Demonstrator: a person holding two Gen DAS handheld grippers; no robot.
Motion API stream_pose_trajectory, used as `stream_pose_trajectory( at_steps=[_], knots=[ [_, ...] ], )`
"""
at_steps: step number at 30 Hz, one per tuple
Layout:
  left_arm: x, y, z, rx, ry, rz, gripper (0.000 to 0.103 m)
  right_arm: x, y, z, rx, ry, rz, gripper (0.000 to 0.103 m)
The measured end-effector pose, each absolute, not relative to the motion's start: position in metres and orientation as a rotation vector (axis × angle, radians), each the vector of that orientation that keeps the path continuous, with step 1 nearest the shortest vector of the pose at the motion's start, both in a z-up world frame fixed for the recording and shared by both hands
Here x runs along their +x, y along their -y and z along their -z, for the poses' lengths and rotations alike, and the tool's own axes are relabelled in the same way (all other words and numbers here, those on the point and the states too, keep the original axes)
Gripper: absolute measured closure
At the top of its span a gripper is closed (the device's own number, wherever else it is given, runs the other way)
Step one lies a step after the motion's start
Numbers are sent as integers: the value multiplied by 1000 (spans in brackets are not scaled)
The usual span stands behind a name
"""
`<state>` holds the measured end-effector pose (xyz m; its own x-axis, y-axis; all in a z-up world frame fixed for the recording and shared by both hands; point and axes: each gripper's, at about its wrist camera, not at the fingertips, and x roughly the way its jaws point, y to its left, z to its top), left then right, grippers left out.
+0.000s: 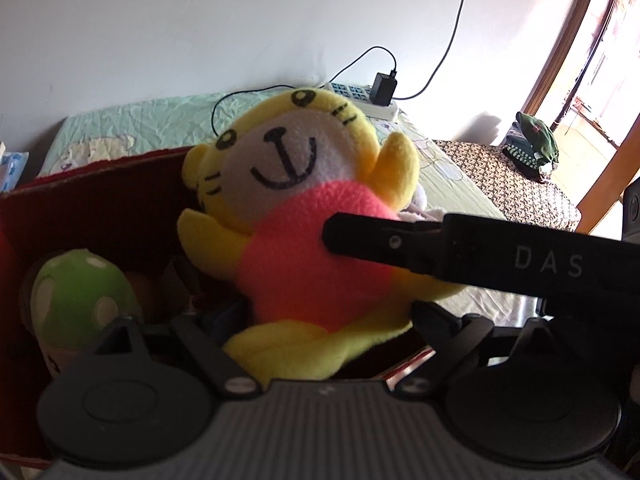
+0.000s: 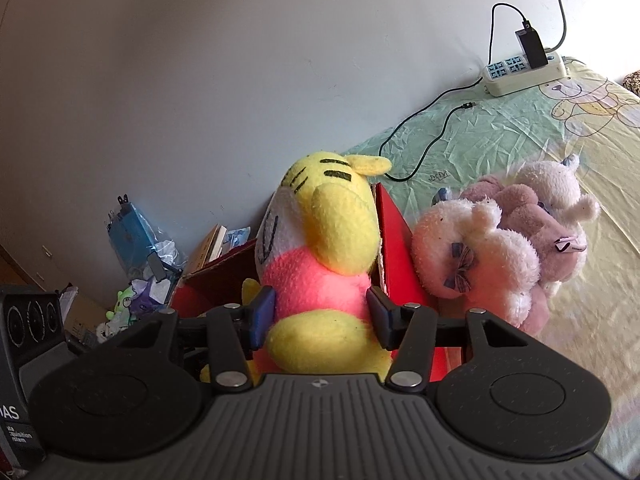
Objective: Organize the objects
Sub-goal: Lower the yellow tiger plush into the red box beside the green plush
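Note:
A yellow tiger plush (image 1: 296, 184) with a pink shirt hangs over the open red box (image 1: 100, 200). My right gripper (image 2: 320, 316) is shut on the plush (image 2: 320, 280) at its pink waist; its finger (image 1: 360, 240) crosses the plush in the left wrist view. My left gripper (image 1: 320, 320) is below and in front of the plush; its fingertips are hidden, so its state is unclear. A green spotted mushroom plush (image 1: 80, 292) lies inside the box.
Pink and white plush toys (image 2: 516, 240) lie on the bed (image 2: 520, 132) right of the box (image 2: 400, 248). A white power strip (image 2: 524, 70) with a black charger and cables sits by the wall. Books and clutter (image 2: 140, 248) lie left of the box.

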<state>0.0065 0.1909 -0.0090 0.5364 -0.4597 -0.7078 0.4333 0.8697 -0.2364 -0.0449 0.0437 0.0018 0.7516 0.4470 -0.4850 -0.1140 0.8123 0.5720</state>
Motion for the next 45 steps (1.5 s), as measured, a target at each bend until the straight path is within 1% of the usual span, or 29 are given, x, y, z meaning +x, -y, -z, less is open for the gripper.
stream_pose_trajectory(
  at_steps=[4, 12, 14, 17, 22, 29, 31, 35, 37, 45],
  knots=[
    [8, -187, 21, 12, -886, 500, 10, -44, -42, -2, 554, -655, -323, 48],
    [15, -189, 28, -10, -910, 498, 10, -43, -41, -1, 564, -656, -333, 50],
    [17, -186, 29, -11, -919, 494, 10, -46, -38, -3, 583, -625, -332, 55],
    [21, -188, 32, -31, -943, 495, 9, -47, -36, -7, 588, -589, -352, 59],
    [26, -192, 38, -70, -983, 501, 9, -43, -42, -3, 582, -616, -378, 64],
    [32, -201, 45, -149, -1030, 526, 9, -35, -43, 6, 601, -674, -367, 66],
    [30, -201, 43, -143, -1023, 524, 10, -38, -40, 2, 603, -646, -367, 66],
    [19, -200, 34, -99, -948, 536, 12, -49, -31, -13, 633, -505, -403, 66],
    [15, -202, 32, -93, -927, 538, 12, -50, -34, -21, 594, -462, -443, 66],
    [10, -216, 31, -125, -912, 555, 13, -20, -69, -18, 503, -572, -592, 66]
  ],
)
